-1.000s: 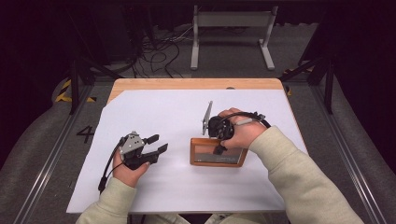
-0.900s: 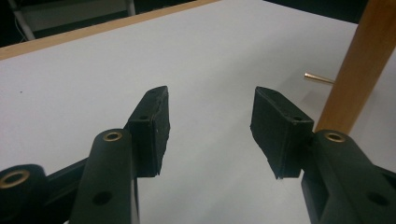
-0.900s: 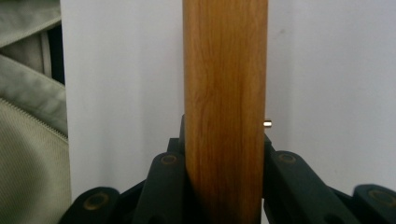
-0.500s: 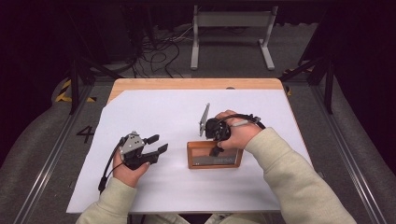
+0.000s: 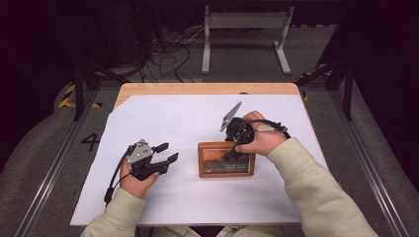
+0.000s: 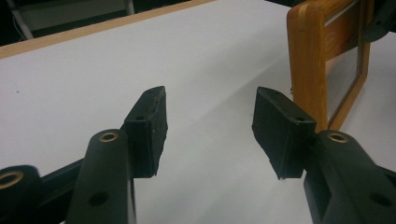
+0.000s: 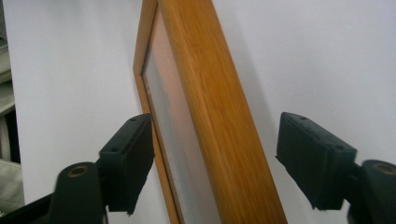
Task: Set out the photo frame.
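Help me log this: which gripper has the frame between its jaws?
The right gripper: its open jaws straddle the wooden frame's edge. The left gripper has only table between its jaws.

A white sheet (image 5: 163, 123) covered the wooden tabletop (image 5: 207, 89), leaving its 12 o'clock edge bare. Beyond it stood a white stand (image 5: 244, 37); loose cables (image 5: 168, 59) lay at 11 o'clock.

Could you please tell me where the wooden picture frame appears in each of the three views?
High view: the wooden picture frame sits right of centre on the white table cover.
Left gripper view: it stands at the upper right edge.
Right gripper view: its top rail runs between the open jaws.
Shared landmark: the white table cover.
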The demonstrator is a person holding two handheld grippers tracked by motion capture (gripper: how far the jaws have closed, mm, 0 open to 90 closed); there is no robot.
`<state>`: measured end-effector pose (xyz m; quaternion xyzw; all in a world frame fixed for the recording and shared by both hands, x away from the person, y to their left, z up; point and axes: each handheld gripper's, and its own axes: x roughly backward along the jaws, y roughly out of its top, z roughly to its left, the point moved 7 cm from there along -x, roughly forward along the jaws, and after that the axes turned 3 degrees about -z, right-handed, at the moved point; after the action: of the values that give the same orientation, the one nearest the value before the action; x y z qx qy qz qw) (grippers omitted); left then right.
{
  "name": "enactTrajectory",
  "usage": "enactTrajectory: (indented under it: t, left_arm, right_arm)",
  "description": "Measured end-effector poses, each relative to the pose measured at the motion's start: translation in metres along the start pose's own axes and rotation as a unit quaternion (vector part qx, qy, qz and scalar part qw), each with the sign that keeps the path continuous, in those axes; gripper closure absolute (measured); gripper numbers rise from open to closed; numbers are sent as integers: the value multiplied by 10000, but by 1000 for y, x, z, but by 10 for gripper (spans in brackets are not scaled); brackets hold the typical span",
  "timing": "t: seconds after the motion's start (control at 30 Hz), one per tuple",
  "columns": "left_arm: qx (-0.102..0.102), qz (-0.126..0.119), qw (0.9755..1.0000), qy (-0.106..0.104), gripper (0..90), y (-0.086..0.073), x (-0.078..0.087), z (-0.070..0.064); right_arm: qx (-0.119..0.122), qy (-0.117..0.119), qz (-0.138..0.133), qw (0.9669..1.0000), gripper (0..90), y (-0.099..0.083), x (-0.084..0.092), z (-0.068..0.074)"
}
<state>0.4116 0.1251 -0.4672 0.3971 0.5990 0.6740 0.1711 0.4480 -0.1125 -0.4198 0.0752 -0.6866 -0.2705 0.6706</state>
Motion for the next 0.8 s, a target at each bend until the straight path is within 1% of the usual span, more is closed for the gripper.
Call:
enactTrajectory:
  t: [0.03,0.07,0.1,0.17,0.2,0.23,0.27,0.3,0.4,0.43,0.47,0.5,0.53,0.6,0.67,0.77,0.8]
  left_arm:
    - [-7,37,10000,-16,439,0,1,-1]
    - [-52,86,9999,-2,426,-1,2,-2]
    - [-52,86,9999,-2,411,-1,2,-2]
    - [-38,169,9998,-7,385,-3,5,-4]
    - [-11,175,9998,-10,369,-3,6,-5]
    - [77,233,9997,-54,369,-4,7,-5]
    - [131,302,9994,-89,341,-5,9,-7]
    - [103,290,9995,-83,334,-5,10,-7]
    - [114,270,9995,-86,322,-4,13,-11]
    - [112,254,9996,-85,315,-4,13,-12]
    - [94,248,9996,-82,312,-3,14,-12]
    - [128,243,9996,-76,305,-3,15,-13]
    - [96,248,9996,-62,299,-4,16,-13]
    - [173,211,9996,-79,293,-4,18,-15]
    - [164,190,9997,-58,290,-5,21,-14]
    - [174,165,9997,8,290,-5,25,-12]
    - [180,161,9997,19,290,-5,27,-11]
  right_arm:
    - [-58,-68,-105,9999,260,-4,5,-1]
    - [-61,-152,-241,9996,256,-7,11,-2]
    - [-86,-234,-373,9990,247,-10,16,-3]
    - [-178,-329,-687,9969,227,-18,27,-3]
    - [-178,-329,-687,9969,227,-18,27,-3]
    - [-275,-413,-822,9954,216,-23,32,-3]
    - [-353,-490,-959,9936,215,-28,37,-3]
    - [-427,-598,-1105,9912,215,-36,43,-2]
    - [-630,-802,-1369,9853,212,-51,52,0]
    - [-718,-881,-1524,9818,211,-57,56,2]
    - [-786,-933,-1622,9792,211,-63,59,3]
    - [-850,-993,-1730,9762,211,-67,61,5]
    - [-885,-1061,-1835,9732,211,-72,64,6]
    - [-971,-1156,-2040,9673,211,-82,68,9]
    - [-1082,-1257,-2260,9599,207,-93,72,12]
    - [-1201,-1429,-2497,9501,206,-109,76,14]
    - [-1260,-1454,-2562,9473,204,-115,77,14]
